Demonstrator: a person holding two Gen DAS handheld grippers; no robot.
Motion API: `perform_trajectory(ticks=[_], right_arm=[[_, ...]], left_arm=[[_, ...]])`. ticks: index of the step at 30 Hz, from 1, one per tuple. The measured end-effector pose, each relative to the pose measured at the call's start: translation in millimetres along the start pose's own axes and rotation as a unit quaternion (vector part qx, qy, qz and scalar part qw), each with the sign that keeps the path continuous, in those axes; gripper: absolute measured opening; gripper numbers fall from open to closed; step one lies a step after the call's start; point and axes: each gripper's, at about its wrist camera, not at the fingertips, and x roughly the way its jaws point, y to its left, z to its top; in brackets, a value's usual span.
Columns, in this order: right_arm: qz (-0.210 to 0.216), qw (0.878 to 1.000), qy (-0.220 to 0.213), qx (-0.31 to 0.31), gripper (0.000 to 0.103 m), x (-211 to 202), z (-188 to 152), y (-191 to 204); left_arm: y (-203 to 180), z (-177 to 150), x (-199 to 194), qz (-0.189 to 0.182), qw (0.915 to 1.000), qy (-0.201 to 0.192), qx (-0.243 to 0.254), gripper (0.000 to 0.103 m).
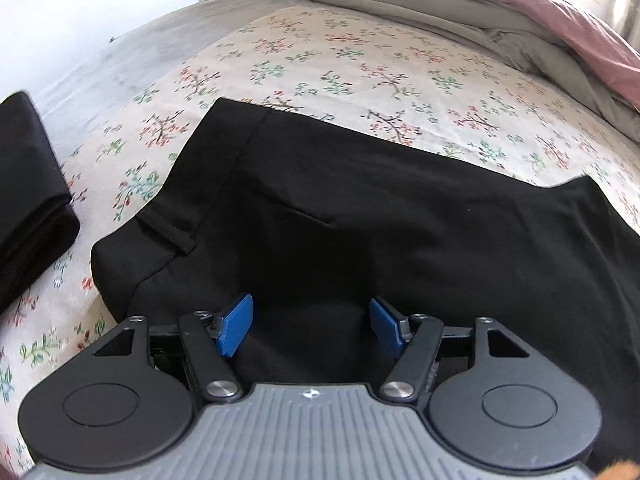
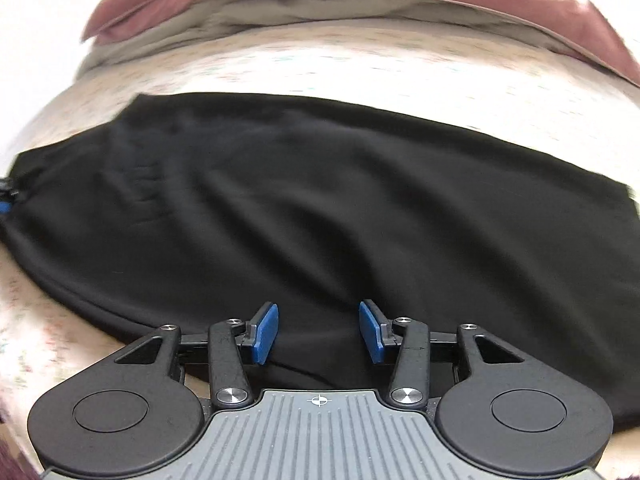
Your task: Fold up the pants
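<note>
Black pants (image 1: pixel 360 208) lie flat on a floral bed sheet (image 1: pixel 360 64). In the left wrist view I see their waistband end with a belt loop (image 1: pixel 168 232) at the left. My left gripper (image 1: pixel 311 326) is open, its blue pads apart just over the near edge of the cloth, holding nothing. In the right wrist view the pants (image 2: pixel 320 208) spread wide across the frame, which is motion-blurred. My right gripper (image 2: pixel 319 330) is open over the near edge of the pants, empty. The left gripper's tip shows at the far left edge of the right wrist view (image 2: pixel 5 200).
A second folded black garment (image 1: pixel 28 196) lies at the left on the sheet. A grey blanket (image 1: pixel 360 4) and a dusty-pink duvet (image 1: pixel 540 12) are bunched along the far side of the bed. A white wall stands at the far left.
</note>
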Motion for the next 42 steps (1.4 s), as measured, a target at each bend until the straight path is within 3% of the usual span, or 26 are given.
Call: perform_trajectory(ticks=[6,8,13,16,19,23,26,28,30,32,34,36,39,42], right_arm=[[-0.058,0.997,-0.008,0.045,0.043,-12,-13,-37],[-0.095,0.994,-0.009,0.050,0.044,-17,-18,-49],[-0.111,0.985,-0.027,0.131,0.047,-41,-38,-107],[-0.124,0.961,-0.047,0.242,0.047,-59,-58,-154],[-0.117,0.935,-0.078,0.326,0.049,-83,-78,-182],[-0.167,0.915,-0.101,0.352,0.053,-101,-87,-192],[-0.148,0.904,-0.112,0.386,0.053,-106,-90,-206],[-0.131,0.887,-0.141,0.420,0.053,-111,-94,-213],[-0.085,0.862,-0.171,0.469,0.053,-117,-99,-219],[-0.075,0.849,-0.160,0.498,0.050,-112,-101,-223],[-0.109,0.853,-0.134,0.493,0.042,-103,-96,-223],[-0.118,0.865,-0.126,0.471,0.036,-102,-90,-217],[-0.147,0.884,-0.111,0.430,0.015,-99,-83,-210],[-0.154,0.890,-0.109,0.414,0.011,-98,-86,-209]], left_arm=[[-4,2,2,0.024,0.9994,0.003,-0.024,0.086],[-6,0,3,0.033,0.9992,-0.001,-0.021,0.087],[-6,-1,1,0.038,0.9986,-0.008,-0.036,0.089],[-6,-2,-13,0.025,0.9978,-0.019,-0.059,0.088],[-22,-4,-24,0.010,0.9986,-0.041,-0.032,0.090],[-45,-11,-23,-0.019,0.9994,-0.030,-0.002,0.091],[-64,-17,-25,-0.034,0.9989,-0.028,0.016,0.091],[-80,-22,-31,-0.045,0.9974,-0.043,0.038,0.091],[-101,-26,-37,-0.063,0.9937,-0.056,0.073,0.091],[-132,-32,-45,-0.082,0.9875,-0.066,0.118,0.091],[-167,-41,-53,-0.097,0.9795,-0.080,0.157,0.091],[-203,-51,-64,-0.114,0.9702,-0.087,0.195,0.091],[-275,-66,-82,-0.158,0.9526,-0.087,0.245,0.091],[-359,-80,-98,-0.219,0.9295,-0.076,0.287,0.091]])
